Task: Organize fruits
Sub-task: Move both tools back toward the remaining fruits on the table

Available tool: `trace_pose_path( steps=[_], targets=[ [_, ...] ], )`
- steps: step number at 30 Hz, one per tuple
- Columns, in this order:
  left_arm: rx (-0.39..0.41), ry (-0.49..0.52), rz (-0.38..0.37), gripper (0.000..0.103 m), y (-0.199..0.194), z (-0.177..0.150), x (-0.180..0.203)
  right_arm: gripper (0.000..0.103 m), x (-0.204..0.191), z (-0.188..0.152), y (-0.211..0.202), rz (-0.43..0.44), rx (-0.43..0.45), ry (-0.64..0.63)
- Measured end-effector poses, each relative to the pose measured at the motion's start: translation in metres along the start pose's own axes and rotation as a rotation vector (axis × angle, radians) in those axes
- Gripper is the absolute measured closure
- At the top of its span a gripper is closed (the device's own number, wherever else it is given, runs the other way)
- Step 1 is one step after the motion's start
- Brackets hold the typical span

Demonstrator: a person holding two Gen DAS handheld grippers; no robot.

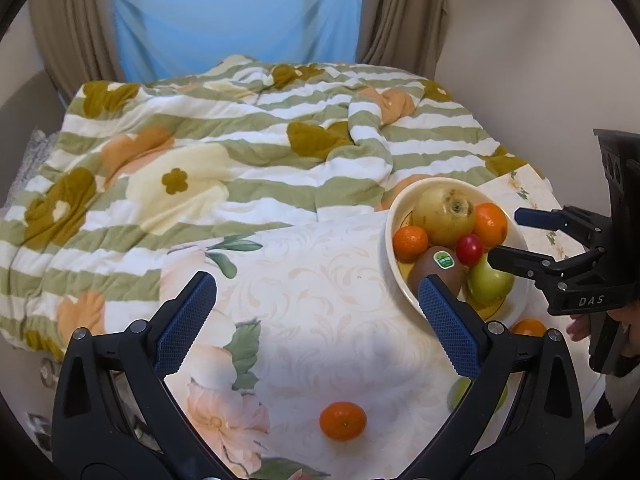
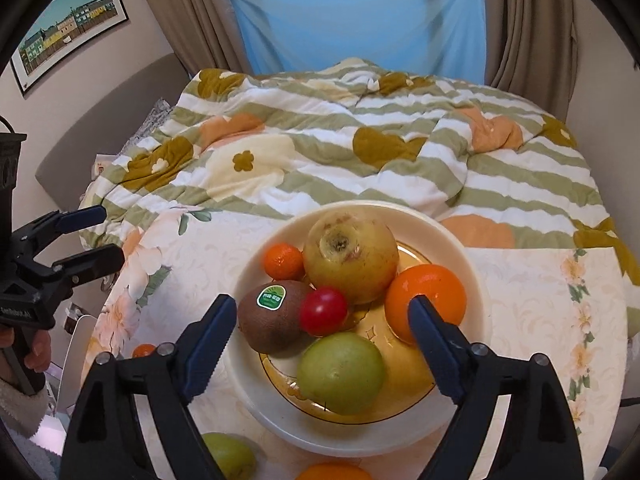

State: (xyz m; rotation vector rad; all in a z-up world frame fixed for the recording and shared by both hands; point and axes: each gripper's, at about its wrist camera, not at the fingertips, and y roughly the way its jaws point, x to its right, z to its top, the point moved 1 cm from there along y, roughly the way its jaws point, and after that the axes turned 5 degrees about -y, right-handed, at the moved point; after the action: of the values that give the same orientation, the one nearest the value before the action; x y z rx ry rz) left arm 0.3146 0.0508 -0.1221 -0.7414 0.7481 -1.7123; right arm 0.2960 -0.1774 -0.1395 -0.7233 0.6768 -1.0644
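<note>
**Inspector:** Your right gripper is hovering over the bowl with its fingers spread wide and nothing between the pads. The green fruit is lying just below them, touching the kiwi and the small red fruit.

**Operator:** And the left?

**Inspector:** Your left gripper is also standing open and empty, over bare tablecloth. One mandarin is sitting loose on the cloth below it, well apart from the bowl. Two more loose fruits, a green one and an orange one, are lying near the bowl's front rim.

**Operator:** What are you flagging?

**Inspector:** Three risks, as I judge them. The bowl is filling up; another fruit dropped onto the pile may roll over the rim. The loose mandarin is round on a soft cloth, so an off-centre pinch may squirt it toward the table edge. And your two grippers are working close together beside the bowl; reaching across may knock the rim.
</note>
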Motion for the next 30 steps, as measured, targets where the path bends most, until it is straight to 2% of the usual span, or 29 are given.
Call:
trace_pose_path(
  steps=[1,7,12,20,30],
  targets=[
    [0.006,-0.003,0.003,0.000,-0.004,-0.001,0.001,0.001,-0.001,0.000,-0.004,0.000,0.008,-0.006],
    [0.049,-0.017,0.027,0.000,-0.034,-0.009,0.012,0.000,-0.006,-0.002,-0.031,-0.007,0.036,-0.041],
    [0.087,-0.019,0.062,0.000,-0.068,-0.019,0.033,0.000,-0.005,-0.008,-0.067,0.022,0.070,-0.034],
    [0.126,-0.027,0.084,0.000,-0.114,-0.037,0.074,0.000,0.000,-0.033,-0.138,-0.056,0.114,-0.047],
    [0.157,0.000,0.052,0.000,-0.149,-0.071,0.132,0.000,0.017,-0.096,-0.215,-0.176,0.150,-0.031]
  ],
)
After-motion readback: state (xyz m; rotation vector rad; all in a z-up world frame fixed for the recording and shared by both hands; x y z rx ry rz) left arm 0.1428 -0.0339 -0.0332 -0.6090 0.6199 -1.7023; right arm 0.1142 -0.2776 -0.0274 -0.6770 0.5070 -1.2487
